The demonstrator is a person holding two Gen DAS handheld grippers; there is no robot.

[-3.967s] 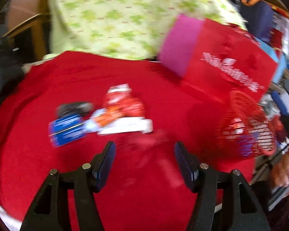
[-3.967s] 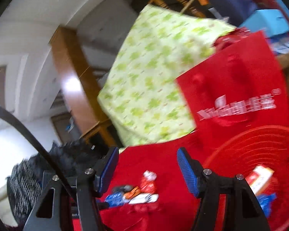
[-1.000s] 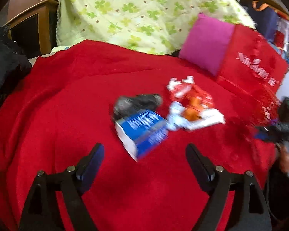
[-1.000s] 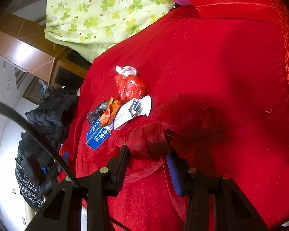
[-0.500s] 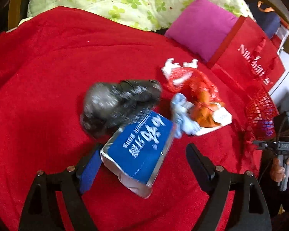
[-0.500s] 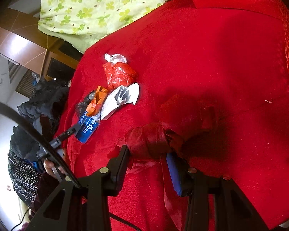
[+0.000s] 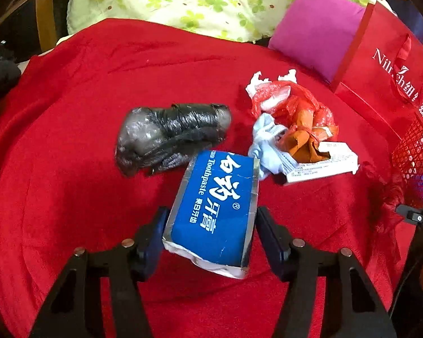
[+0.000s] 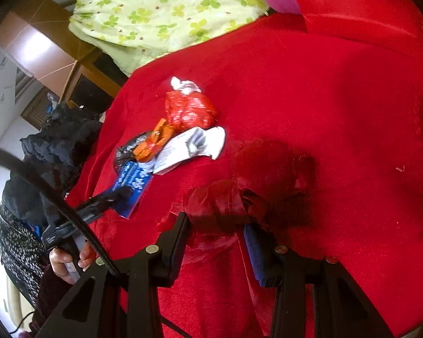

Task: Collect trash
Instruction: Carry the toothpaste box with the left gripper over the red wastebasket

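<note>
Closing our left gripper [image 7: 210, 226] around the blue box [image 7: 215, 208] on the red blanket [image 7: 70, 140], we grab trash. Our right gripper [image 8: 215, 231] holds red ribbon [image 8: 220, 200]. Next, the basket [image 7: 416, 155].

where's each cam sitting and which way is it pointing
Left wrist: on the left gripper, angled down at the blue toothpaste box between its just-closing fingers; only the fingers show.
Right wrist: on the right gripper, angled down across the red blanket, shut on a red ribbon bundle; a hand holds the left gripper at the left.
Shared: the box, black bag, and red wrapper.
</note>
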